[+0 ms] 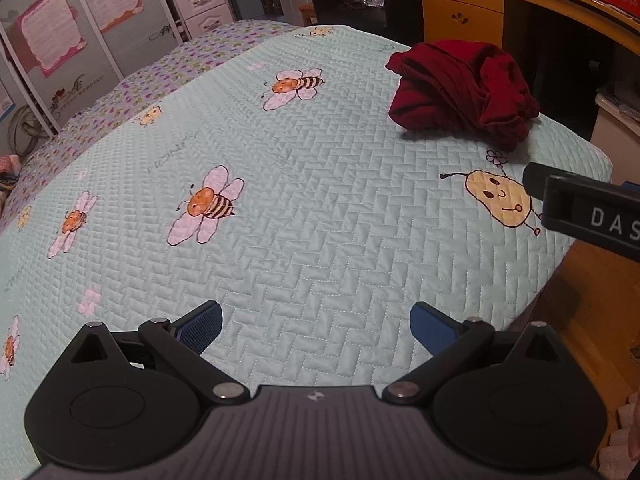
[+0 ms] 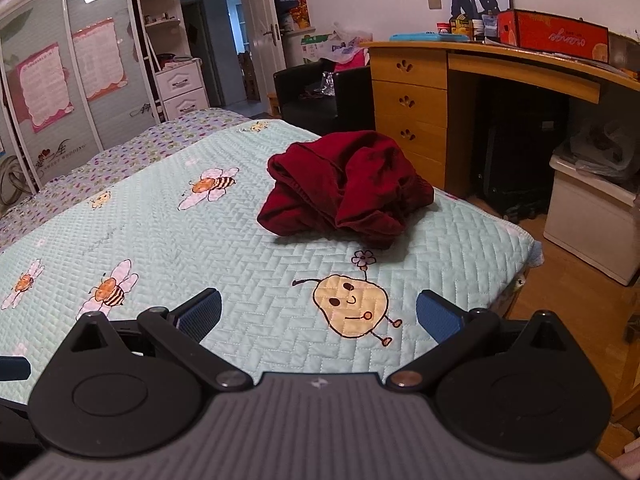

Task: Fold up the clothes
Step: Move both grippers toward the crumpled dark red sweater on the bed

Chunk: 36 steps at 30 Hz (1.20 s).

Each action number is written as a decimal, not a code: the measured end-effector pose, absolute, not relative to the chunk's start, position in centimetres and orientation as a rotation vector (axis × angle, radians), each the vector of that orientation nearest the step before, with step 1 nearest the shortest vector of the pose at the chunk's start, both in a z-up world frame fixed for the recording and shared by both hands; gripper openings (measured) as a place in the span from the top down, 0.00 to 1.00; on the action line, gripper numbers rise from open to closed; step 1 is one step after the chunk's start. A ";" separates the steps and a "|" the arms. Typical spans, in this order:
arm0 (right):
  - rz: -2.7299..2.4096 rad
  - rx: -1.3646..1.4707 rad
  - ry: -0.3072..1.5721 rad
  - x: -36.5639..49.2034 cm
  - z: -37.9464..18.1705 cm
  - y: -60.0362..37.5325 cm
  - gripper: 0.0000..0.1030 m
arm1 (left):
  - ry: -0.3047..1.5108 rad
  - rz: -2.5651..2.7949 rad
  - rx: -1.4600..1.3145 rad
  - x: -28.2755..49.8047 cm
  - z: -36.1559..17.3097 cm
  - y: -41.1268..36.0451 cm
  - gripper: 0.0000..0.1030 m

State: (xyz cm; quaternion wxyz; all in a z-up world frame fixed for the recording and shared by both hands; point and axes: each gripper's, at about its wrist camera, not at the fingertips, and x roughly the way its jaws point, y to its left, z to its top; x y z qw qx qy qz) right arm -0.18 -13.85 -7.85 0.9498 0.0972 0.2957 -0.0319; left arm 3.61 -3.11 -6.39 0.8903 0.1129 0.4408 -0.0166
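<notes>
A crumpled garment [image 2: 344, 188] lies on the bed [image 2: 248, 248], toward its far right corner. Near of the garment, the quilt's pear figure [image 2: 350, 306] sits between it and the right gripper [image 2: 318, 312], which hangs over the bed's near edge, fingers [image 2: 200, 312] spread, well apart from the garment. The left gripper [image 1: 316, 326] hovers over the bed further left, fingers likewise spread. A desk [image 2: 412, 96] stands right of the bed, an armchair [image 2: 316, 92] beyond its far end, a wardrobe [image 2: 68, 80] to the far left
</notes>
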 end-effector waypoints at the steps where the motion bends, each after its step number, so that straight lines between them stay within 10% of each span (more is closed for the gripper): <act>1: -0.067 0.197 0.604 0.0 -8.0 -13.8 0.00 | 0.919 -0.035 0.233 3.8 -6.6 -3.1 0.00; 36: -0.123 0.063 0.876 5.3 -11.9 -12.2 0.00 | 1.170 0.012 0.075 7.5 -11.3 1.2 0.02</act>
